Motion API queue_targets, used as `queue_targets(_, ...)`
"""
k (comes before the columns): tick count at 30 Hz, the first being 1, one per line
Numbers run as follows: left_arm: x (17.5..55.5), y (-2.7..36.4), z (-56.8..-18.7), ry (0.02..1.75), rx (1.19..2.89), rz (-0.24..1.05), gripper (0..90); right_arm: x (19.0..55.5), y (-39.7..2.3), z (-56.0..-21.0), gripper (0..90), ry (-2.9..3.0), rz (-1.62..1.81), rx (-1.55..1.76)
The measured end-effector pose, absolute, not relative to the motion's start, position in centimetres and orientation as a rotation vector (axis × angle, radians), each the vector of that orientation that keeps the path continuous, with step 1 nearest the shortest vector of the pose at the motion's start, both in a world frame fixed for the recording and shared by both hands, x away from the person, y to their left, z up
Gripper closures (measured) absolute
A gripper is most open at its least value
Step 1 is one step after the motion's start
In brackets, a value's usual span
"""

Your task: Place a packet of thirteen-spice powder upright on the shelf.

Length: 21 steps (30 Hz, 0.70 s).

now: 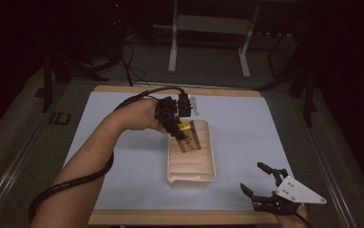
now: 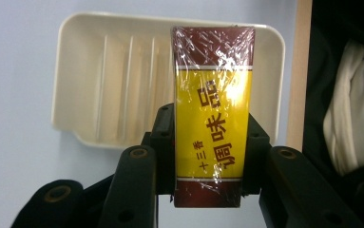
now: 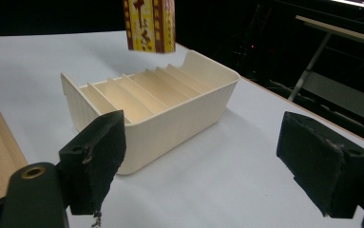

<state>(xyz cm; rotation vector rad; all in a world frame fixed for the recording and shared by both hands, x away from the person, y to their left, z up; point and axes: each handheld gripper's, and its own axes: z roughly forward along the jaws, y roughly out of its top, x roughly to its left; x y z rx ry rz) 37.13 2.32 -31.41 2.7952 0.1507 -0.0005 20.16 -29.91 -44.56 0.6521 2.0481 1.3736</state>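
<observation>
Left gripper view has the fingers [image 2: 167,142] clamped on the wrapped yellow box [image 2: 213,114], poised over the ribbed tray [image 2: 99,80] beyond, seemingly for slotting, while the right gripper [image 1: 260,183] gapes empty.

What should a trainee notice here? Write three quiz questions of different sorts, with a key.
1. True or false: the yellow box is resting on the floor of the cream bin.
2. Which claw is open with nothing between its jaws?
A. left claw
B. right claw
3. Fill in: the inside of the bin is split by several thin ____.

Key
1. False; the right gripper view shows the box held in the air above the bin.
2. B; the left claw is clamped on the box's two sides.
3. Dividers, running parallel across its floor.
</observation>
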Motion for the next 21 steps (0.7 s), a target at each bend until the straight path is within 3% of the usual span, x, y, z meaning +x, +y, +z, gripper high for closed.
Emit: queue_targets(21,36.0,1.2,-35.9,0.081,2.812,-0.109,68.1,20.3,-29.7,-44.7,16.8,2.06,1.373,0.65)
